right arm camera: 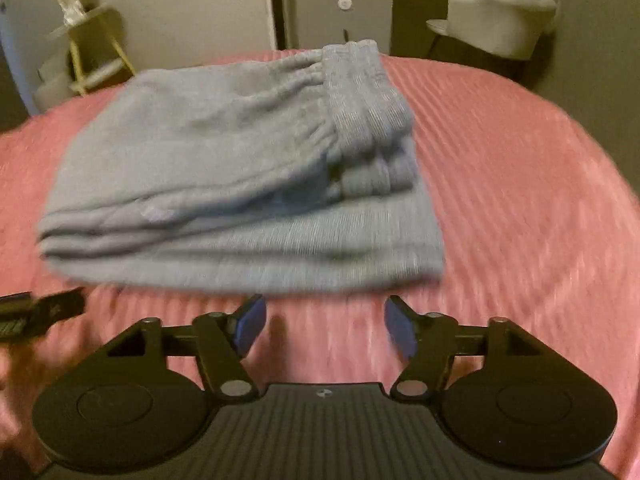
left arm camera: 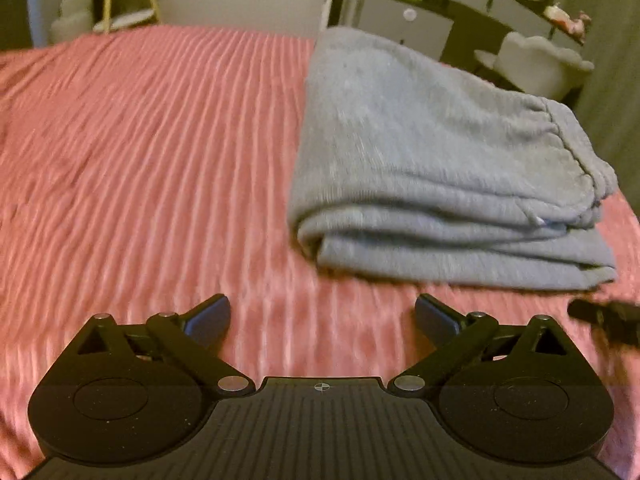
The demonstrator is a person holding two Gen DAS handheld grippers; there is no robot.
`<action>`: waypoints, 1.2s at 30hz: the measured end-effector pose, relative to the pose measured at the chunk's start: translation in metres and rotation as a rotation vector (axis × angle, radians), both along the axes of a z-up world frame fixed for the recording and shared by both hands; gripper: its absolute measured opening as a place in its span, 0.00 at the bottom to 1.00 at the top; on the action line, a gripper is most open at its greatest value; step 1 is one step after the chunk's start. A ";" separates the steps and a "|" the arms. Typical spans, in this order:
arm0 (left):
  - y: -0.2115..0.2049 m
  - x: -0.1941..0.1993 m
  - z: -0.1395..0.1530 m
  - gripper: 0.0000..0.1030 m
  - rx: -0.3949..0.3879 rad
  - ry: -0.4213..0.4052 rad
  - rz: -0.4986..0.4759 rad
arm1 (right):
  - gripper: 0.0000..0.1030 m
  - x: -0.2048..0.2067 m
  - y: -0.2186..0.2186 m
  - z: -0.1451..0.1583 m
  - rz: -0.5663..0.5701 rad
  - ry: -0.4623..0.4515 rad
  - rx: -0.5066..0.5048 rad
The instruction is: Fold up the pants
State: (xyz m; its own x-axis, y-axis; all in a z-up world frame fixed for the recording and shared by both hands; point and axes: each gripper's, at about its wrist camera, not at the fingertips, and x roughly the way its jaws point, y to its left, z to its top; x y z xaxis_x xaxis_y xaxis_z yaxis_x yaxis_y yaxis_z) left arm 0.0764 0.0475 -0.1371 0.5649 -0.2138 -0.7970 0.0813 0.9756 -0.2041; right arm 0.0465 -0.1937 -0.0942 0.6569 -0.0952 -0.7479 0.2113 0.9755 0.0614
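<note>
The grey sweatpants [left arm camera: 432, 168] lie folded in a thick stack on the pink ribbed bedspread [left arm camera: 152, 152]. In the left wrist view they are ahead and to the right; in the right wrist view the sweatpants [right arm camera: 240, 184] are straight ahead, with the ribbed waistband on top at the right. My left gripper [left arm camera: 322, 316] is open and empty, just short of the stack's near edge. My right gripper [right arm camera: 324, 320] is open and empty, close to the stack's near edge. Part of the other gripper shows at the right edge of the left view [left arm camera: 608, 316] and the left edge of the right view [right arm camera: 36, 312].
The bedspread [right arm camera: 520, 184] spreads wide around the stack. Beyond the bed stand a white scalloped chair [right arm camera: 500, 20], a grey cabinet [right arm camera: 344, 20] and a gold-legged side table [right arm camera: 92, 52].
</note>
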 end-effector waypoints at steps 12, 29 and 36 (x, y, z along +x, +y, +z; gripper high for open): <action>-0.041 -0.070 0.013 0.99 0.163 0.010 -0.164 | 0.97 -0.099 0.001 -0.009 -0.137 -0.009 0.076; -0.021 -0.082 0.032 0.99 0.135 -0.011 -0.056 | 0.97 -0.089 0.072 -0.011 0.021 0.132 -0.309; -0.025 -0.088 0.040 0.99 0.213 -0.081 -0.036 | 0.97 -0.082 0.061 0.000 -0.001 0.092 -0.211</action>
State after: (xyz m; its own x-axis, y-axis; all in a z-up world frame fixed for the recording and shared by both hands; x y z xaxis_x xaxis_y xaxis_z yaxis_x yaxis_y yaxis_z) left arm -0.0118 0.0229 -0.0969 0.6236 -0.0667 -0.7789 0.1244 0.9921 0.0146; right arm -0.0354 -0.1328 -0.0945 0.5870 -0.2566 -0.7678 0.2074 0.9645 -0.1637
